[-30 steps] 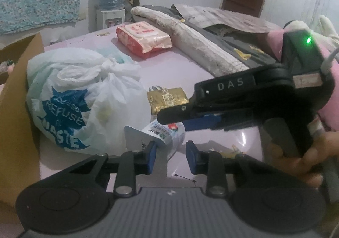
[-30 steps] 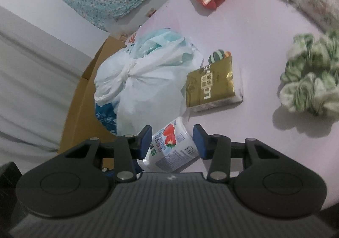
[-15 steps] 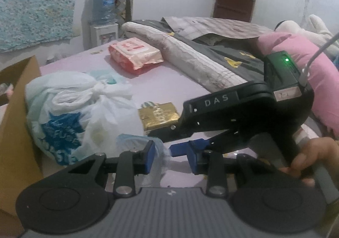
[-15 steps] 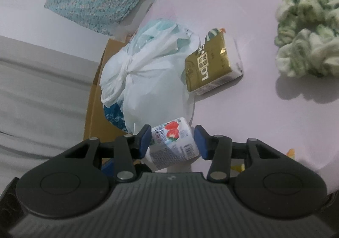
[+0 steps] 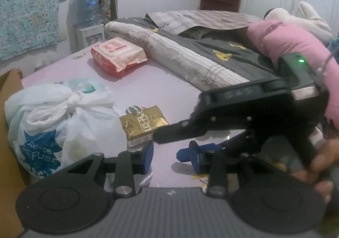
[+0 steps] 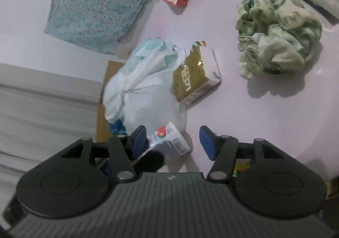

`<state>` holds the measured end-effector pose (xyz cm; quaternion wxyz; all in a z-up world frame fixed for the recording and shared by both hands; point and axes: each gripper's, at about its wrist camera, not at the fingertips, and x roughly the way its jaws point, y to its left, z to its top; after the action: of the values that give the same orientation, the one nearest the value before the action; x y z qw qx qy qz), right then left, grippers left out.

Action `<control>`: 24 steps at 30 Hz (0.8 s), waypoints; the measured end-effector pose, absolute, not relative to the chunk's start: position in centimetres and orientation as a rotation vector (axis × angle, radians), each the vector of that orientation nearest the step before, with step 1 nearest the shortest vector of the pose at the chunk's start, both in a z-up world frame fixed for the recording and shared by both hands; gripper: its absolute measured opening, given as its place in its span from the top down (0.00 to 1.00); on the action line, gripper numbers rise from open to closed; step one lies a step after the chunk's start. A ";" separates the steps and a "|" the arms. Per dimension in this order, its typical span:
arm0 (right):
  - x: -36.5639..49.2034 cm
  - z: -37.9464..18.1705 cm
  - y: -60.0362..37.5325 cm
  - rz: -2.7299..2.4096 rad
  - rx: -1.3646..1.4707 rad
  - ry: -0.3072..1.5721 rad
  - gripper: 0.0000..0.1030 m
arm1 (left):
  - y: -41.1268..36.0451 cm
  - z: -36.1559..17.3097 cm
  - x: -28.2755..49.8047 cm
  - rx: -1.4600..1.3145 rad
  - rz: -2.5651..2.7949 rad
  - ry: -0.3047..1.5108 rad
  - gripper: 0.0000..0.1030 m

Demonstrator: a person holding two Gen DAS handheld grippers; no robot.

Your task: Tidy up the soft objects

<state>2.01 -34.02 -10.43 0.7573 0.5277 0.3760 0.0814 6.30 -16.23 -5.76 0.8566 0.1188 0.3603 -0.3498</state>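
Observation:
A small white pouch with a strawberry print (image 6: 169,142) lies on the pink sheet (image 6: 243,127) beside a knotted white plastic bag (image 6: 144,89). My right gripper (image 6: 173,141) straddles the pouch. Its jaws are opening: the pouch leans by the left pad and the right pad stands well clear of it. My left gripper (image 5: 171,158) is also opening, with bare sheet between its pads. A silvery edge of the pouch (image 5: 146,177) shows under its left finger. The right gripper (image 5: 169,147) crosses just ahead of the left one, held by a hand (image 5: 320,166).
A gold pack (image 6: 195,77) leans on the bag (image 5: 53,127). A crumpled green-white cloth (image 6: 275,36) lies to the right, a red-pink wipes pack (image 5: 118,53) farther back. A cardboard box (image 5: 8,132) flanks the bed's left edge. Rolled blankets (image 5: 180,56) and a pink pillow (image 5: 296,47) fill the right.
The right gripper's jaws have spread and no longer press the strawberry pouch, which now rests on the sheet. The left jaws have widened slightly. Both views have shifted and rolled a little.

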 end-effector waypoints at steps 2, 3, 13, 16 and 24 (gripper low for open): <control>1.8 -10.1 -34.0 0.172 1.138 0.804 0.44 | -16.2 -6.1 6.8 0.236 -0.738 0.764 0.63; 1.7 -10.0 -34.1 0.174 1.139 0.797 0.44 | -16.3 -6.2 7.0 0.233 -0.736 0.767 0.63; 2.3 -9.2 -33.2 0.219 1.088 0.789 0.38 | -12.3 -3.5 4.6 0.229 -0.688 0.716 0.53; 2.8 -8.8 -32.1 0.241 1.048 0.800 0.37 | -10.8 -2.9 3.9 0.224 -0.645 0.715 0.49; 4.6 -8.0 -29.4 0.279 0.930 0.824 0.51 | -9.5 -4.7 4.7 0.192 -0.577 0.812 0.51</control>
<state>4.59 -29.44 -7.96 0.8041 0.4341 0.3848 0.1303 4.75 -9.51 -4.70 0.8741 0.0917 0.3887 -0.2765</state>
